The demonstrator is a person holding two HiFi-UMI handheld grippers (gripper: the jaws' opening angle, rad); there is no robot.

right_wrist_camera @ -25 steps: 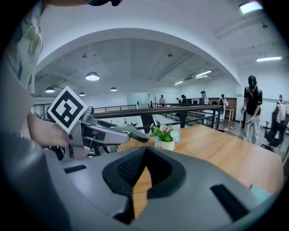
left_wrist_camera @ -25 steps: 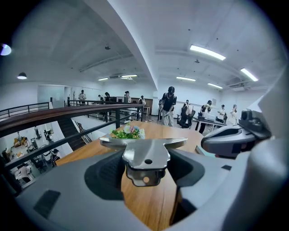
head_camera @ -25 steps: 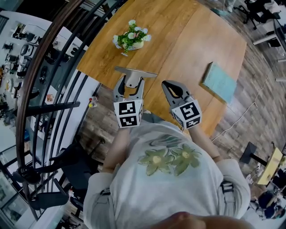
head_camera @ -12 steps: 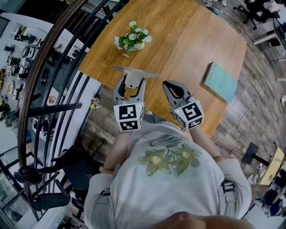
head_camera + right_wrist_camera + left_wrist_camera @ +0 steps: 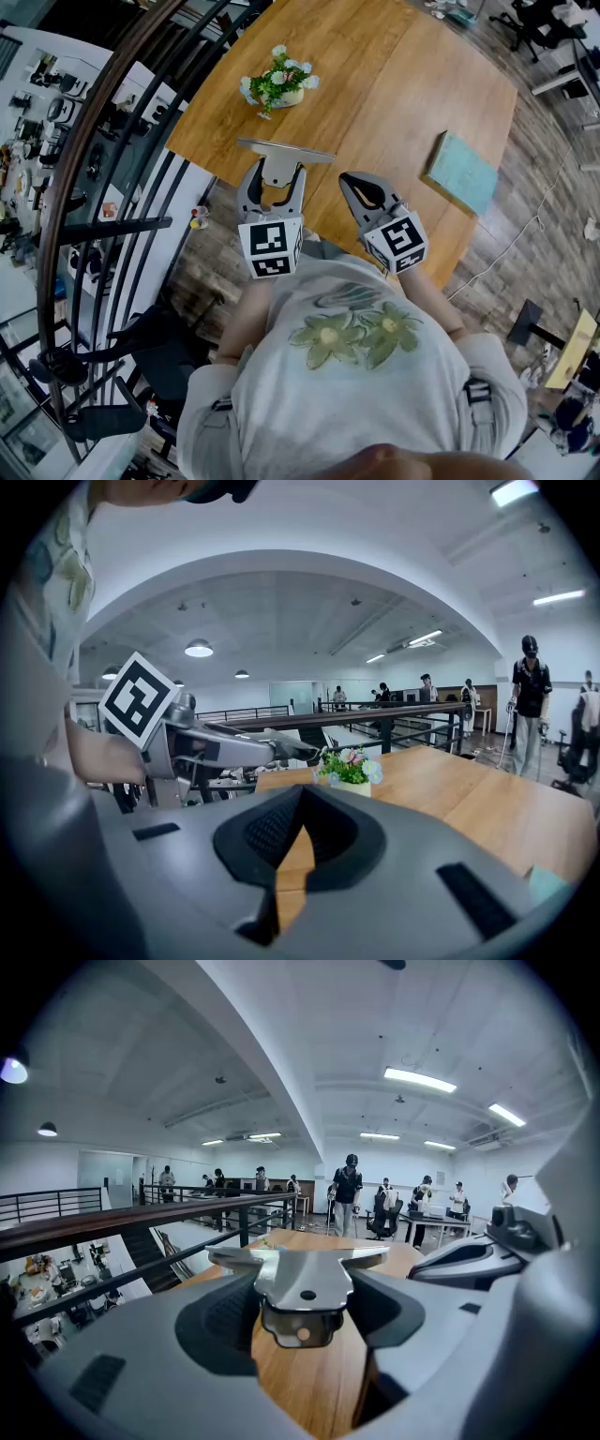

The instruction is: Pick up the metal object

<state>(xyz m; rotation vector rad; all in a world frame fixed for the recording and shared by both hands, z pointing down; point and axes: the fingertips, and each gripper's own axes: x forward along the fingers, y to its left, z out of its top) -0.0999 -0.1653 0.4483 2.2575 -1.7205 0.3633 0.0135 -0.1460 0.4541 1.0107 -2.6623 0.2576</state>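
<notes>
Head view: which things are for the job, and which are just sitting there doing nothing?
For the job:
- metal object
- left gripper, clamped on it

Just lying about:
- flower pot on the table
- teal pad on the table
- right gripper, shut with nothing in it

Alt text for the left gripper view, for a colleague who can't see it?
The left gripper is shut on a flat, T-shaped metal object, with the wooden table beneath it. Behind, a dark railing and several people standing in a bright office.
</notes>
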